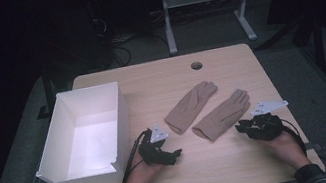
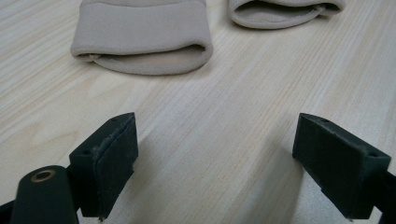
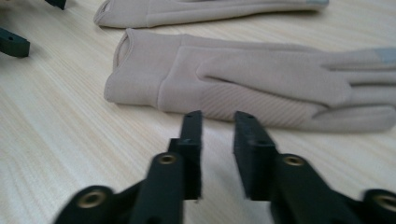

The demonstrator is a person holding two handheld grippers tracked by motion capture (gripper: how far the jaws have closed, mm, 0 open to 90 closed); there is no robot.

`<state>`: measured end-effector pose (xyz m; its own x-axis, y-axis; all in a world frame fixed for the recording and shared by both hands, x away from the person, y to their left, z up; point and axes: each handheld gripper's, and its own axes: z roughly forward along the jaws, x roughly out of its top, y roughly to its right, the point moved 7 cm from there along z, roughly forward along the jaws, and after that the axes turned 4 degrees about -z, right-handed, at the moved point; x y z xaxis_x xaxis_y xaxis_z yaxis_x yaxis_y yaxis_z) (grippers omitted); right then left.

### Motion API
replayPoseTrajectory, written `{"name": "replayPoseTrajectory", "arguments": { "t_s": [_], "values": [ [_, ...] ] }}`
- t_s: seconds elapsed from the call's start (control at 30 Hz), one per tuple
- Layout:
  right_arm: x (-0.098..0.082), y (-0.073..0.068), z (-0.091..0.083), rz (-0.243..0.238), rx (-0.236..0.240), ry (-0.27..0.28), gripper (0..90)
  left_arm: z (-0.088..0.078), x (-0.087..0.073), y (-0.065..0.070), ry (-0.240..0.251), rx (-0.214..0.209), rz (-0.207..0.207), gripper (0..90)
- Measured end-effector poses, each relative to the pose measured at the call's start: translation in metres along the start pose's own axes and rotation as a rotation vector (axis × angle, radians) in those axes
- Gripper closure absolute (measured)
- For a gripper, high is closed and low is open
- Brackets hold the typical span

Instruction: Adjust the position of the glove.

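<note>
on the table, entries as follows.

item one: my left gripper, low over the wood near the front edge, just right of the white box. its fingers stand wide apart with bare table between them; they hold nothing and touch nothing. straight ahead of them lies the cuff of the left glove, near but apart.

item two: my right gripper, at the right side of the table, pointing toward the other glove. its fingers are drawn close together, a narrow gap left between them, nothing in that gap. the tips sit just short of the near edge of the right glove; i cannot tell whether they touch the fabric.

item three: left glove, beige, flat on the table, cuff toward me, fingers pointing away toward the far right.

item four: right glove, beige, flat, lying parallel to the first and just beside it, cuff toward the front. a grey patch shows on a fingertip in the right gripper view.

item five: white box, open top, at the left edge of the table, partly overhanging the front left corner; well apart from both gloves.

item six: round hole in the table near the far edge.
</note>
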<state>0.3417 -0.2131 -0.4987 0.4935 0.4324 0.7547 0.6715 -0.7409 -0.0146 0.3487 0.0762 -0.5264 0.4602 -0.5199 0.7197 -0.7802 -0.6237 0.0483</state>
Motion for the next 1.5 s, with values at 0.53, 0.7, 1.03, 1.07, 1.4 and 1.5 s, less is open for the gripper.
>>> {"name": "replayPoseTrajectory", "arguments": {
  "t_s": [0.53,0.7,1.03,1.07,1.4,1.5],
  "values": [
    [0.022,-0.006,0.019,-0.038,0.069,0.018,90.0,0.001,0.000,-0.001,-0.002,0.008,-0.004,12.6],
    [0.031,-0.008,0.028,-0.038,0.087,0.037,89.9,0.001,0.000,-0.001,-0.001,0.008,-0.004,12.6],
    [0.043,-0.017,0.047,-0.043,0.117,0.014,89.9,0.001,0.000,-0.001,-0.002,0.008,-0.004,12.6],
    [0.043,-0.016,0.050,-0.053,0.117,0.016,90.0,0.001,0.000,-0.001,-0.002,0.008,-0.004,12.6],
    [0.038,-0.024,0.070,-0.059,0.127,-0.048,90.0,0.001,0.000,0.000,-0.002,0.007,-0.012,12.6],
    [0.038,-0.024,0.073,-0.058,0.126,-0.049,90.0,0.001,0.000,0.000,-0.002,0.007,-0.011,12.6]
  ]
}}
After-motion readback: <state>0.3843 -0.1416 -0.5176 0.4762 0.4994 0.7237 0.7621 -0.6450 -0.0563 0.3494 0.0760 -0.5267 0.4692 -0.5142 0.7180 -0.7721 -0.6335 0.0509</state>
